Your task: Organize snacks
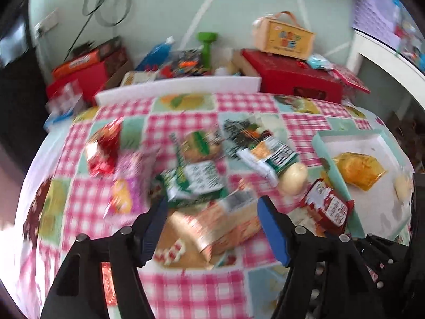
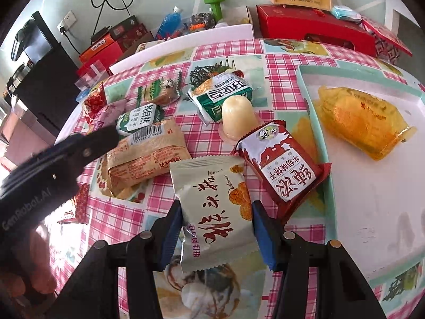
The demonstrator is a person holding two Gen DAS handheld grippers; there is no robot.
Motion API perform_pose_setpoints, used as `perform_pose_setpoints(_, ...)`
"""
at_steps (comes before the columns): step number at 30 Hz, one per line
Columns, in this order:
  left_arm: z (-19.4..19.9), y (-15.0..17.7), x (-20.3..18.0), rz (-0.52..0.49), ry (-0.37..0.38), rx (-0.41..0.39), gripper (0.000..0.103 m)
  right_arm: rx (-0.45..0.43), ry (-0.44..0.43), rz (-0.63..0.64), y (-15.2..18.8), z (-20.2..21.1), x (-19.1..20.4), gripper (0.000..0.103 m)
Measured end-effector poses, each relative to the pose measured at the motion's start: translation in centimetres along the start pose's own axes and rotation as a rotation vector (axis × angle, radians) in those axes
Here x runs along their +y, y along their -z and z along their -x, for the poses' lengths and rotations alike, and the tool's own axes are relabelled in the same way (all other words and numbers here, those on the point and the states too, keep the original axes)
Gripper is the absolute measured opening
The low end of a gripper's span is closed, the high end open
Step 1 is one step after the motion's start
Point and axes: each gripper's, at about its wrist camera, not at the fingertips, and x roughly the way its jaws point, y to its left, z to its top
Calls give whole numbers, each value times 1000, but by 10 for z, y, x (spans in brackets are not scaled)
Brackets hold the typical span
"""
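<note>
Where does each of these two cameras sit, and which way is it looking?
Left wrist: on the left gripper, looking down at the tan snack packet; own open fingers show.
Right wrist: on the right gripper, shut on the cream snack packet; the other gripper and a hand show.
Shared: the pink checked tablecloth, the yellow wrapped snack.

Glossy plastic snack wrappers (image 2: pixel 148 154) lie on a smooth checked tablecloth (image 2: pixel 228 50); the tray (image 2: pixel 329 202) looks matt white inside.
</note>
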Motion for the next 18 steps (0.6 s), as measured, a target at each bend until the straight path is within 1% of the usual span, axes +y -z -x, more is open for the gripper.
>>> perform_pose_setpoints(4, -23, -11, -12, 37, 63, 29, 70, 4, 7, 7, 0, -1, 2, 55)
perform_pose_setpoints(5, -28, -11, -15, 37, 61, 43, 70, 4, 5, 7, 0, -1, 1, 55)
perform_pose_setpoints(7, -43, -8, -19, 44, 6, 104, 70, 5, -3, 2, -1, -2, 0, 55)
perform_pose_setpoints(9, -49, -5, -16, 45, -42, 132, 70, 5, -5, 1, -2, -2, -1, 55)
perform_pose_setpoints(10, -52, -3, -10, 69, -61, 155, 70, 6, -4, 1, -2, -2, -1, 55)
perform_pose_setpoints(11, -52, -3, -4, 93, -60, 161, 70, 6, -4, 2, -2, -2, -1, 55)
perform_pose_setpoints(12, -49, -2, 7, 147, -47, 165, 70, 6, -5, 2, -2, -2, -1, 55)
perform_pose_setpoints(14, -46, 1, 21, 206, -49, 177, 70, 6, -8, -1, -2, -2, -1, 55)
perform_pose_setpoints(17, -39, 7, 33, 254, -43, 185, 70, 6, -12, -5, -1, -3, -2, 55)
perform_pose_setpoints(18, -34, 11, 38, 273, -28, 185, 70, 7, -13, -5, -1, -3, -2, 55)
